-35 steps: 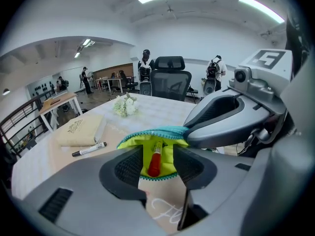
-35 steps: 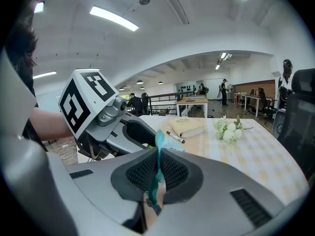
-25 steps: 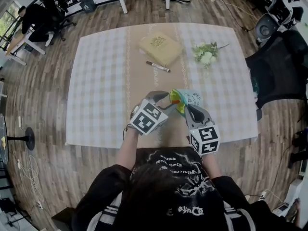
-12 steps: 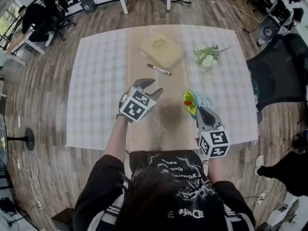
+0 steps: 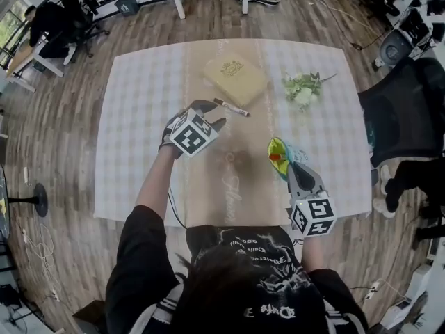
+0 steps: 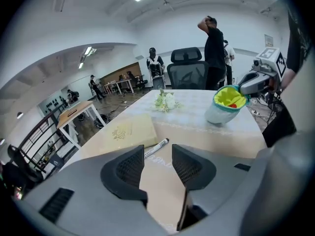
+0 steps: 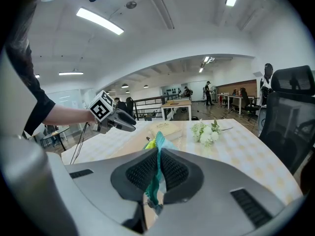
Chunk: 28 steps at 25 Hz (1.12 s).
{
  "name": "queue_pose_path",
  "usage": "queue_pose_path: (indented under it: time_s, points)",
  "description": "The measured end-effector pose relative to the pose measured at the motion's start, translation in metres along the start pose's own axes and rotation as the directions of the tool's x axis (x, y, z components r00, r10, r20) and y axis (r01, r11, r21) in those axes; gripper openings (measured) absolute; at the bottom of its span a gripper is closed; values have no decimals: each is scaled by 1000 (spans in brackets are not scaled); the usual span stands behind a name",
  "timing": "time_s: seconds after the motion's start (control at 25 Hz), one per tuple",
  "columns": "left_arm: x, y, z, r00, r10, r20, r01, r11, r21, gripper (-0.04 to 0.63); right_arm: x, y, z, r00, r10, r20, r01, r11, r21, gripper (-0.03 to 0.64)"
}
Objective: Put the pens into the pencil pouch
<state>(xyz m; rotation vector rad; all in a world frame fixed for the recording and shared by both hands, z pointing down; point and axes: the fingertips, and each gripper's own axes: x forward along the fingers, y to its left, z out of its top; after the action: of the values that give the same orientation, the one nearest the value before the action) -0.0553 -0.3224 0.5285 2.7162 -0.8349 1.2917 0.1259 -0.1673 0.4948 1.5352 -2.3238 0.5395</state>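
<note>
Teal edging marks the mouth of the pouch (image 5: 281, 152), a pale bag with a yellow-green lining and something red showing inside, which sits right of centre in the head view over the tan runner (image 5: 233, 186). The right gripper (image 5: 288, 165) comes at it from the lower right. In its own view the two jaws are pinched tight on the teal rim, so the bag is gripped at its edge with its mouth open. Whether its bottom rests on the cloth I cannot tell. The one pen (image 5: 230, 107) I can see, white with dark ends, lies flat on the runner just above the middle of the frame, right beside the lower corner of a flat yellowish book (image 5: 235, 74). The left gripper (image 5: 211, 115) is just left of and below the pen, pointing towards it but apart from it. Its jaws have just been closing a little, yet they stand fairly wide with only bare table showing between them, and the pen lies beyond the tips. A small bunch of white flowers (image 5: 302, 89) lies on the checked tablecloth (image 5: 139, 131) towards the upper right, well apart from the pouch. A black office chair (image 5: 403, 110) stands off the table's right edge.
</note>
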Motion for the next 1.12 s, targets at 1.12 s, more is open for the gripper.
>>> queue_pose_path:
  time_s: [1.12]
  points:
    - [133, 75, -53, 919, -134, -370, 263, 909, 324, 170, 74, -21, 16, 993, 102, -61, -98, 993, 69, 31]
